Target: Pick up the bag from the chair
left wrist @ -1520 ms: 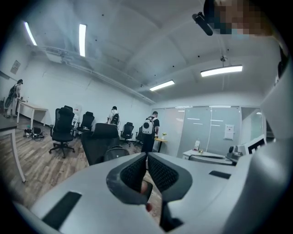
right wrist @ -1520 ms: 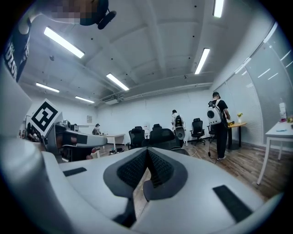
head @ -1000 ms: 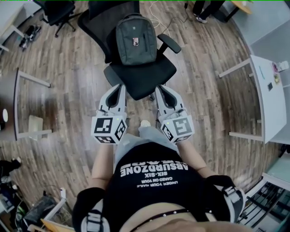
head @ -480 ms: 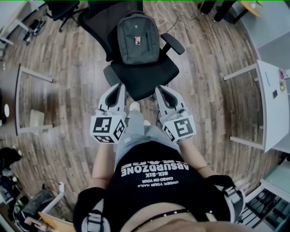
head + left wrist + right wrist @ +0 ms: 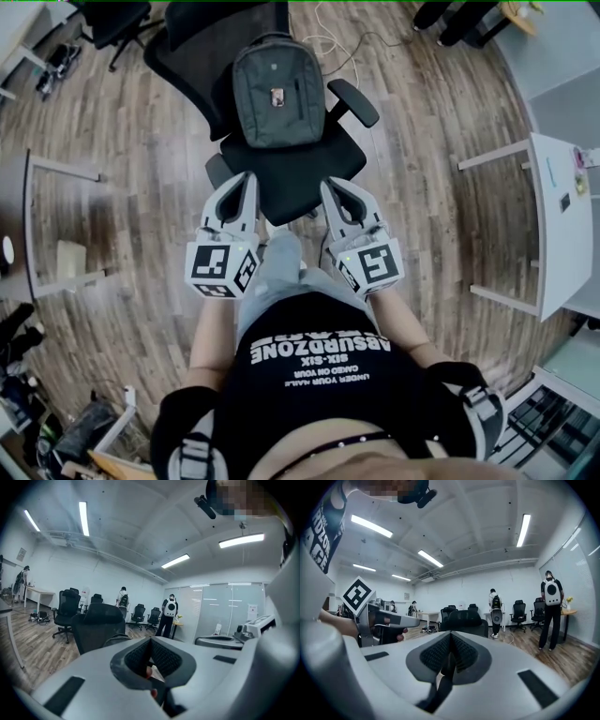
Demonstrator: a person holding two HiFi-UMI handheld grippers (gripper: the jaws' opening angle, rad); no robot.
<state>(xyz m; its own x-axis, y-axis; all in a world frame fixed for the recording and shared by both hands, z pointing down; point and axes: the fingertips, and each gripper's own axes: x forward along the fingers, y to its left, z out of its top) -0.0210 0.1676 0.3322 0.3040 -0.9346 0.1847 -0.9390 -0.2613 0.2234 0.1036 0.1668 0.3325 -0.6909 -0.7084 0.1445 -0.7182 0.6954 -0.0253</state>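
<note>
Bag [image 5: 278,92] on chair [image 5: 302,173] shows whole only overhead.

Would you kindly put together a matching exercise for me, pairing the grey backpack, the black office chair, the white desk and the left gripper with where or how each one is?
Things:
1. grey fabric backpack
2. black mesh office chair
3. white rectangular desk
4. left gripper

Places or states:
A. jaws together, holding nothing
B. at the head view's right edge
C. upright on the seat, against the backrest
D. standing on the wooden floor, carrying the backpack

Pairs: 1-C, 2-D, 3-B, 4-A.
</note>
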